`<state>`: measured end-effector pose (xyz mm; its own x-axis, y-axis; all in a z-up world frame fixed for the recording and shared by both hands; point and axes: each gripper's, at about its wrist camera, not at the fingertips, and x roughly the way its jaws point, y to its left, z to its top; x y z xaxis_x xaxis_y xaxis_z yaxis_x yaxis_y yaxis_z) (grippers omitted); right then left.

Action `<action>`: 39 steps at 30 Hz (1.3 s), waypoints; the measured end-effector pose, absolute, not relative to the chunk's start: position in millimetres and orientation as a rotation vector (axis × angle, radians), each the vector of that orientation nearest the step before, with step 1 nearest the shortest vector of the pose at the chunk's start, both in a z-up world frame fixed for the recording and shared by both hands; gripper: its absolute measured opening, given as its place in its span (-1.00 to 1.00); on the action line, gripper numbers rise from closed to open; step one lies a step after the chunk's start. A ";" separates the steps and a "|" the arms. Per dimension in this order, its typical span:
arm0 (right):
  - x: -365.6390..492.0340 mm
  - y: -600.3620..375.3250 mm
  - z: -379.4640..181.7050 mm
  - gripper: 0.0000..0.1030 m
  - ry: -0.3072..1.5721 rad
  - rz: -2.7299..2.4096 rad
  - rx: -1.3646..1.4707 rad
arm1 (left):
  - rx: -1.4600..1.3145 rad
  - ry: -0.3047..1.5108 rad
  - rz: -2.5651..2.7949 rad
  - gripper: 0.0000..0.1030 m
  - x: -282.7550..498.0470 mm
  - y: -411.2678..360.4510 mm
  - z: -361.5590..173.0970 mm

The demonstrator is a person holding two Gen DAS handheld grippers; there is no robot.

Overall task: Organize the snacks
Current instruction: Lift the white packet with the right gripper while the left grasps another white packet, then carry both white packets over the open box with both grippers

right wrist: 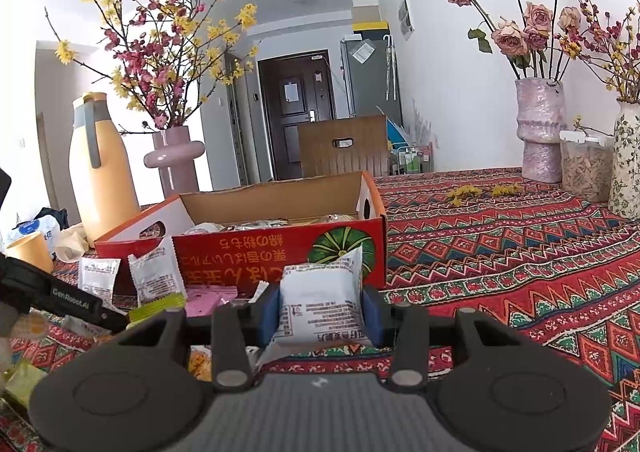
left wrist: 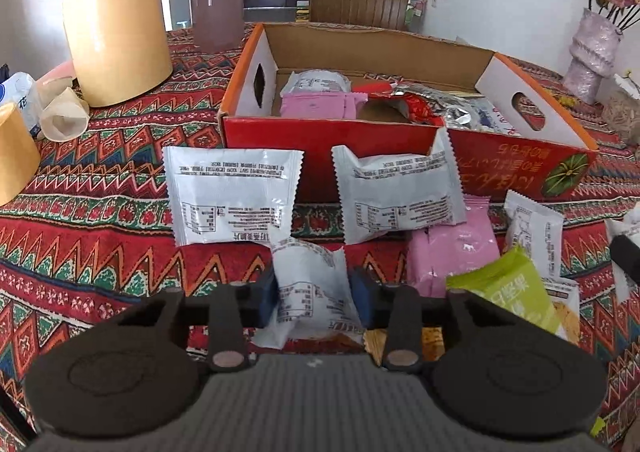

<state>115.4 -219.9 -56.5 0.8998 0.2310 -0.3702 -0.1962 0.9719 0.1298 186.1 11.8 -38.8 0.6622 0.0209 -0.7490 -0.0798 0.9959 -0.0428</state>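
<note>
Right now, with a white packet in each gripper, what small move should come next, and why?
Probably lift the left gripper with its white snack packet toward the open cardboard box: its pads already pinch the packet, and the box ahead already holds snacks.

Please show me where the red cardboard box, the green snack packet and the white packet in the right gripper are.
red cardboard box (left wrist: 328,140): left wrist view, front wall.
green snack packet (left wrist: 516,288): left wrist view, its face.
white packet (right wrist: 322,292): right wrist view, its middle.

One red box (left wrist: 332,140). Outside it: five white packets (left wrist: 234,198), one pink packet (left wrist: 452,252), one green packet (left wrist: 516,288). Two more white packets are gripped, one in each tool. Four vases (right wrist: 540,128), one yellow jug (left wrist: 116,16).
</note>
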 end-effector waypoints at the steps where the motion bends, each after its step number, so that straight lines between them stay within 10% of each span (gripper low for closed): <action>1: 115.4 -219.8 -56.5 -0.18 0.394 0.222 0.090 | -0.073 0.838 0.057 -0.32 184.9 11.8 -37.9; 39: 146.8 -193.5 7.3 -0.18 0.294 0.256 -0.018 | -0.018 0.499 0.015 -0.56 185.1 3.7 51.6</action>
